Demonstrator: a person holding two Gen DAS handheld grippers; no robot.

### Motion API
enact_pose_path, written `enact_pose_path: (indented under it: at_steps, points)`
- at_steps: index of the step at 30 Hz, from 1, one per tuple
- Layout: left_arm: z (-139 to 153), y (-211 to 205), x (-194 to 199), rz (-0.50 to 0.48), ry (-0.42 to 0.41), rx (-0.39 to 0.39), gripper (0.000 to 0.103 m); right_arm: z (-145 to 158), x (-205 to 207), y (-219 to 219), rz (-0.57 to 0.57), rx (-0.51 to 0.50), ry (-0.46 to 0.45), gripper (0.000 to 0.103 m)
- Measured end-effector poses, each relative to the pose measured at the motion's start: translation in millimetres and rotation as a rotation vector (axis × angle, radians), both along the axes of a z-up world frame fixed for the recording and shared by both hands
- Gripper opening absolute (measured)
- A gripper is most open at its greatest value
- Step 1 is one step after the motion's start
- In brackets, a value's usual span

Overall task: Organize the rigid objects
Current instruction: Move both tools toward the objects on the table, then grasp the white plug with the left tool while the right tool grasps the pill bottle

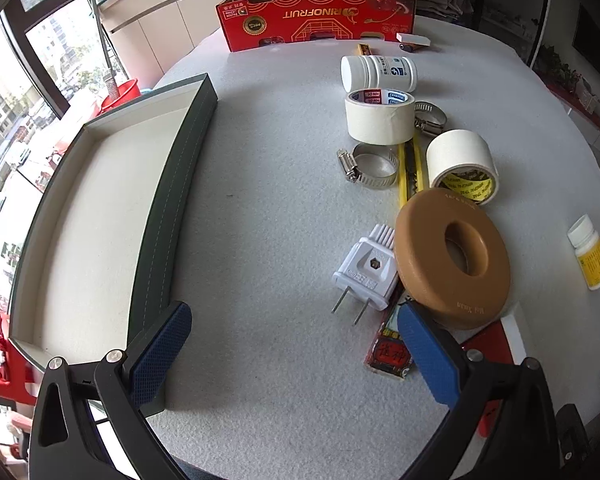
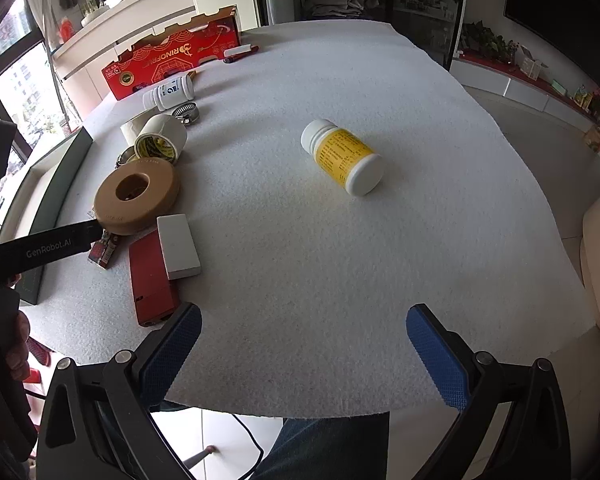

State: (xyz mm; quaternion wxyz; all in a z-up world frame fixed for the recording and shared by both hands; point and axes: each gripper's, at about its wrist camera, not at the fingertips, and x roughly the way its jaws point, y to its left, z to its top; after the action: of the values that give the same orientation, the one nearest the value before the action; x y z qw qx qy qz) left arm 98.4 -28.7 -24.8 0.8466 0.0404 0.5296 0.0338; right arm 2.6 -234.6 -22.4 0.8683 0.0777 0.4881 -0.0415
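**A:** Starting with nothing picked yet, as far as I can judge: the left gripper (image 1: 294,354) has its blue pads spread wide over bare felt, and the right gripper (image 2: 304,354) is just as wide apart and holds nothing.

**B:** Where does everything stand?

**A:** In the left wrist view the shallow tray (image 1: 182,184) runs from nine o'clock up to eleven, nothing visible inside it. The clutter sits from one to four o'clock: a white bottle (image 1: 378,72) on its side, two tape rolls (image 1: 380,118), hose clamps (image 1: 370,166), a yellow utility knife (image 1: 411,164), a brown ring (image 1: 452,258) and a white plug (image 1: 366,274) touching the ring's edge.

**B:** Which one first?

**A:** I'd guess the plug for the left: it lies nearest the pads, at about one o'clock from them. Close across its flat body, not the prongs, and come in from the side away from the ring so a finger doesn't nudge the ring.

**B:** And the right?

**A:** In its view the yellow-labelled bottle (image 2: 342,160) lies alone at twelve o'clock, well apart from the pile. It could roll, so close across the barrel, pads square to its long axis.

**B:** Risks?

**A:** The ring overlaps the knife and a small red packet (image 1: 388,344); I'd lift it straight up.
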Motion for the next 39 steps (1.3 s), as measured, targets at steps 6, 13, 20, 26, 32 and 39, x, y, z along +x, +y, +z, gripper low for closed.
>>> enact_pose_path:
  at_steps: [6, 13, 20, 26, 32, 39]
  points:
    - [2, -27, 12, -0.088, -0.019, 0.005, 0.103, 0, 1, -2, -0.006, -0.007, 0.001, 0.103]
    - [8, -6, 23, -0.066, -0.058, 0.059, 0.103, 2, 0, -8, -0.023, -0.006, -0.008, 0.103]
    - [6, 3, 26, -0.111, -0.076, 0.064, 0.103, -2, 2, -8, -0.022, 0.019, 0.003, 0.103]
    - [5, -7, 22, -0.159, -0.089, 0.094, 0.103, 0, 2, -4, -0.010, 0.003, -0.003, 0.103]
    - [-10, 18, 29, -0.087, -0.035, 0.113, 0.103, 1, 2, -4, -0.010, 0.002, -0.004, 0.103]
    - [-10, 7, 26, -0.084, -0.014, 0.046, 0.103, -1, 15, -8, -0.006, 0.002, 0.005, 0.103]
